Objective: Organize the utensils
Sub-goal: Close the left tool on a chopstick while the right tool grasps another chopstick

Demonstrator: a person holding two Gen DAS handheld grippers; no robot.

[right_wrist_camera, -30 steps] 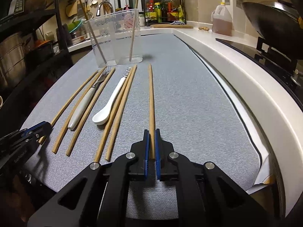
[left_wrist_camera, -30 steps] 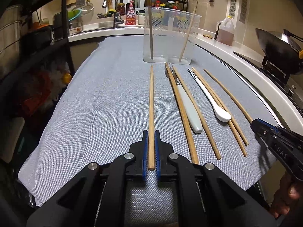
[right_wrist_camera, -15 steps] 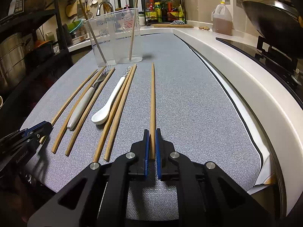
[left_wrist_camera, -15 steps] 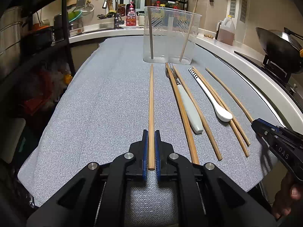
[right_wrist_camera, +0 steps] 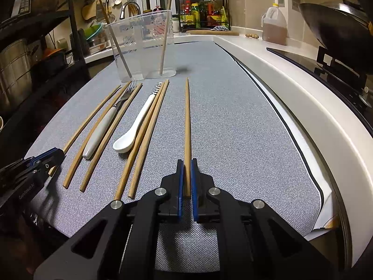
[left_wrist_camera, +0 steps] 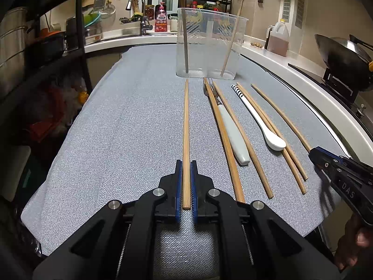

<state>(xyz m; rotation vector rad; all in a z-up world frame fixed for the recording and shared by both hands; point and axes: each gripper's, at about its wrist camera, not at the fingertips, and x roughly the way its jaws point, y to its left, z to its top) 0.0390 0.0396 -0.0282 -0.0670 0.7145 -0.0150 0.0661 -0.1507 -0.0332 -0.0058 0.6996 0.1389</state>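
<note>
My left gripper [left_wrist_camera: 185, 163] is shut on the near end of a wooden chopstick [left_wrist_camera: 186, 121] that points at a clear two-part container [left_wrist_camera: 209, 46]. My right gripper [right_wrist_camera: 187, 162] is shut on another chopstick [right_wrist_camera: 187, 121] in the same way. Each compartment of the container [right_wrist_camera: 142, 46] holds one upright chopstick. Between the grippers, on the grey mat [left_wrist_camera: 128, 128], lie a white-handled fork [left_wrist_camera: 230, 130], a white spoon [left_wrist_camera: 272, 140] with a striped handle, and several loose chopsticks. The right gripper [left_wrist_camera: 313, 152] shows at the right edge, and the left gripper [right_wrist_camera: 57, 152] at the left edge.
A white counter rim [right_wrist_camera: 303, 93] runs along the right, with a stove and a dark wok [left_wrist_camera: 342, 56] beyond it. An oil jug [left_wrist_camera: 277, 37] stands behind the container. A black shelf rack [left_wrist_camera: 77, 35] with pots borders the left. A sink and tap [left_wrist_camera: 139, 11] sit at the back.
</note>
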